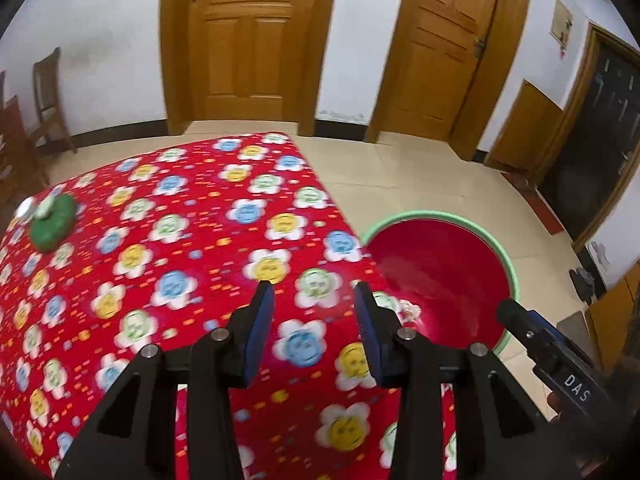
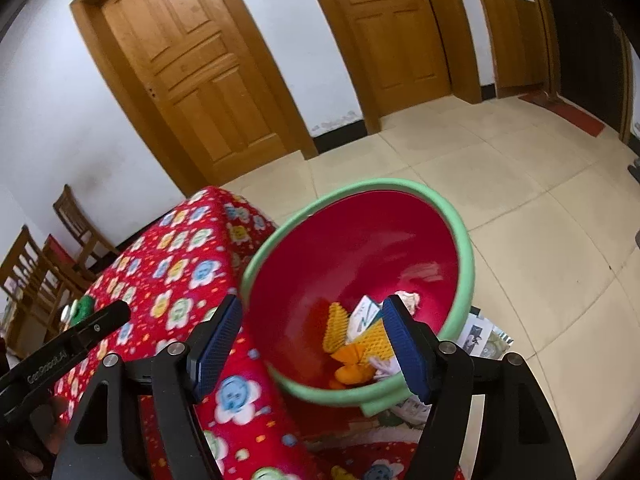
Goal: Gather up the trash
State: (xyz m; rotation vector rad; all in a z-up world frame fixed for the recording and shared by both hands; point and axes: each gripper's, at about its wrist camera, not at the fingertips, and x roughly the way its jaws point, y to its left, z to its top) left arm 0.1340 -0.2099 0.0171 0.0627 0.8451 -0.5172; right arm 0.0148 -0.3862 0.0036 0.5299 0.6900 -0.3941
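The red basin with the green rim [image 2: 466, 248] sits beside the corner of the surface [image 1: 168, 240], lower than its top, a placement that seems meant to let trash go into it over the edge. It already holds a small heap: yellow foam netting [image 2: 335, 326], an orange wrapper [image 2: 352, 364] and crumpled white paper [image 2: 366, 312]. The right hand-held gripper [image 2: 312, 346] hovers over the basin with its jaws wide apart and nothing between them. The left hand-held gripper [image 1: 315, 316] is likewise open and empty, pointing across the flowered red cloth near that corner. Far across the surface lies a green piece with a white cap [image 1: 54, 222], well apart from both, probably the next thing to collect. Printed papers [image 2: 478, 334] lie on the floor just beside the basin
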